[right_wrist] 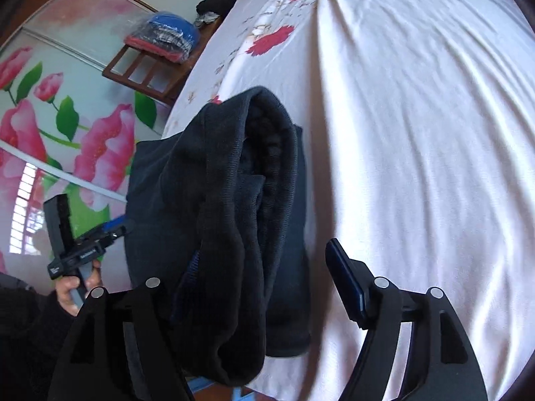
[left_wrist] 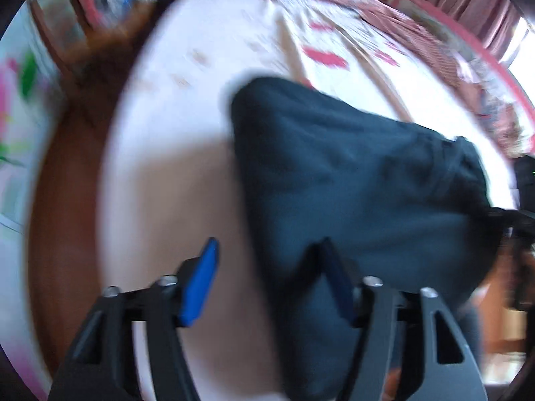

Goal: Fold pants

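At the near edge of the bed [right_wrist: 418, 133], with its white, red-flowered sheet, we take the folded pants [right_wrist: 234, 217] as our landmark: a dark, thick bundle lying on the sheet, its lower end hanging over the edge.

To the left of the pants, the left gripper [left_wrist: 267, 277] stands wide open. Its left blue pad is over bare sheet and its right pad is over the dark cloth, yet nothing is pinched between them. That view is blurred, so we cannot tell whether the pad brushes the fabric.

Over the pants' near end, the right gripper [right_wrist: 254, 284] is open too. The rolled fold sits in front of its left finger, hiding that pad; the right pad stands clear over the sheet. We judge it holds nothing.

What could go wrong, in our view: the overhanging end may drag the bundle off the bed, or a finger catching the loose top layer on withdrawal could pull the fold open.
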Available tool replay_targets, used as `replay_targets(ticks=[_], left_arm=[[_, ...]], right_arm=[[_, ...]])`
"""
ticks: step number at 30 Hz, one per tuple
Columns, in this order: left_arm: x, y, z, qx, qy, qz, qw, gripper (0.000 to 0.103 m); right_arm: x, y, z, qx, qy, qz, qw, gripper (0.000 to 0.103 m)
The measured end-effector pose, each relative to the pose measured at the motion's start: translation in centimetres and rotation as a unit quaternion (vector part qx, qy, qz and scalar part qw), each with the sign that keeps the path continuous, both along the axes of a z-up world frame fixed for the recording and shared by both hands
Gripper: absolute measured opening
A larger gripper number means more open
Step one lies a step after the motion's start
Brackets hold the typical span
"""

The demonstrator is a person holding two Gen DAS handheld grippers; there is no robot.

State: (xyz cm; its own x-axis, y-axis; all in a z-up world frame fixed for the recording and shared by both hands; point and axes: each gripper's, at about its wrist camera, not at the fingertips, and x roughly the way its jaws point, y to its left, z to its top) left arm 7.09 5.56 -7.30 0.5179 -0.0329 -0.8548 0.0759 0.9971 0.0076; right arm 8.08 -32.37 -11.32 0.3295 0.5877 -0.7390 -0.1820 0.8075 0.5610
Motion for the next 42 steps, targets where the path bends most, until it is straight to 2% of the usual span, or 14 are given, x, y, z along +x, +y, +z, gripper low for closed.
replay_targets(ticks=[2,4,5,6,8,10,12,18,23,30,33,35,38,42], left_arm=[[-0.7,-0.1,1.8,0.078,-0.044,0.029,0.9956,0.088],[-1.6,0.2,3.0,0.122,-0.07,0.048,0.9889,0.093],[-2.1,0.1,3.8,0.142,-0.083,0.055,0.9848,0.099],[-2.4,-0.1,4.3,0.153,-0.088,0.06,0.9826,0.1],[-3.5,0.9,5.7,0.17,-0.094,0.075,0.9782,0.1],[-4.5,0.5,6.9,0.16,-0.104,0.082,0.9782,0.1],[-5.8,-0.4,7.9,0.147,-0.116,0.081,0.979,0.101],[-10.1,-3.0,8.7,0.136,-0.136,0.083,0.9778,0.101],[-12.0,-3.9,8.4,0.137,-0.129,0.101,0.9769,0.101],[-14.9,-4.7,9.2,0.133,-0.175,0.129,0.967,0.101],[-15.5,-5.2,8.4,0.131,-0.17,0.127,0.9684,0.101],[-15.7,-5.7,7.1,0.143,-0.162,0.125,0.9684,0.101],[-15.8,-5.8,5.2,0.14,-0.141,0.122,0.9724,0.101],[-15.9,-5.6,3.4,0.127,-0.113,0.127,0.9772,0.101]], right_arm=[[-1.2,0.0,1.8,-0.036,-0.024,-0.004,0.999,0.072],[-2.7,0.1,3.9,-0.096,-0.048,-0.014,0.994,0.072],[-3.1,0.1,4.7,-0.12,-0.057,-0.022,0.991,0.077],[-3.8,0.2,5.6,-0.145,-0.066,-0.034,0.987,0.081],[-5.3,0.6,7.2,-0.179,-0.088,-0.045,0.979,0.081],[-6.8,0.6,8.3,-0.176,-0.111,-0.048,0.977,0.082],[-7.8,1.8,9.4,-0.184,-0.123,-0.056,0.974,0.09],[-9.9,5.1,10.6,-0.182,-0.148,-0.061,0.97,0.09],[-11.1,6.9,11.0,-0.189,-0.162,-0.067,0.966,0.09],[-13.7,8.5,12.3,-0.196,-0.238,-0.111,0.945,0.09],[-15.0,9.7,11.9,-0.217,-0.262,-0.118,0.933,0.091],[-15.4,10.4,10.6,-0.228,-0.25,-0.116,0.934,0.097],[-15.6,10.9,8.4,-0.225,-0.22,-0.115,0.942,0.097],[-15.6,11.5,6.7,-0.246,-0.2,-0.117,0.941,0.097]])
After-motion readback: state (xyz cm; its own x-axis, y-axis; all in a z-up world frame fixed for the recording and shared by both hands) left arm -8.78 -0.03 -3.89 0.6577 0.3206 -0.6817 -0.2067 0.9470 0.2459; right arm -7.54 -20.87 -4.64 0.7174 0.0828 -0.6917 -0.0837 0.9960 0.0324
